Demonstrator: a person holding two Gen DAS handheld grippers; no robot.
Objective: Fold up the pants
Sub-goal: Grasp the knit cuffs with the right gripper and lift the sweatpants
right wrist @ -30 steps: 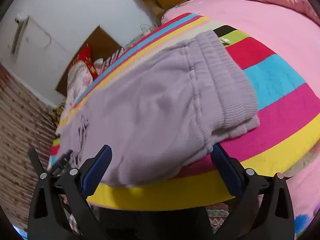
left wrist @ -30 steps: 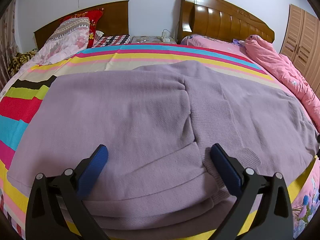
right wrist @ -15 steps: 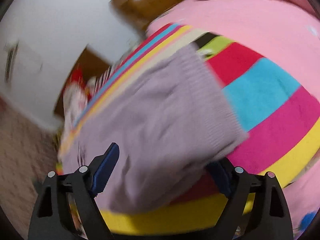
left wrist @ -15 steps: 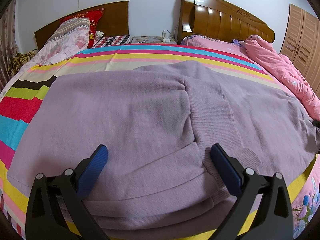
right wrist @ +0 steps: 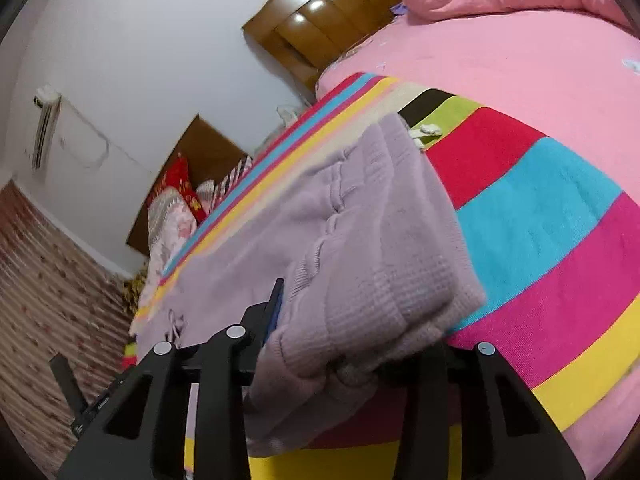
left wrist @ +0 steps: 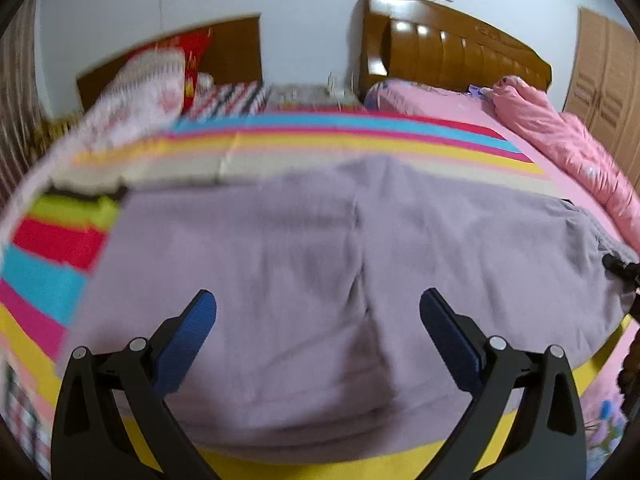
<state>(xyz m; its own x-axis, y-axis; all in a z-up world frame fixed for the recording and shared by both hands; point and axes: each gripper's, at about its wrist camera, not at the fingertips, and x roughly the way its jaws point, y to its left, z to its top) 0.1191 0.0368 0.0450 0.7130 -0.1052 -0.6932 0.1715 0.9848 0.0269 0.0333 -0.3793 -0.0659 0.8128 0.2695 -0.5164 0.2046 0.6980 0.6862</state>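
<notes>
Lilac knit pants (left wrist: 320,264) lie spread across a bed with a striped blanket (left wrist: 44,280). My left gripper (left wrist: 318,320) is open, its blue pads (left wrist: 188,340) wide apart over the near edge of the pants. In the right wrist view the ribbed waistband end of the pants (right wrist: 380,264) fills the space between my right gripper's fingers. My right gripper (right wrist: 352,332) has closed on this end; the left finger (right wrist: 276,304) presses the fabric and the right fingertip is hidden under it. The right gripper also shows at the far right edge of the left wrist view (left wrist: 624,268).
Two wooden headboards (left wrist: 452,52) stand against the far wall with pillows (left wrist: 136,100) at the left. A pink quilt (left wrist: 560,148) lies bunched on the right bed. A wardrobe (left wrist: 604,76) stands at the right. The left gripper's body (right wrist: 76,396) shows low left in the right wrist view.
My right gripper moved in onto the waistband end and closed on it. My left gripper stayed open and shifted slightly; its view is now blurred.
</notes>
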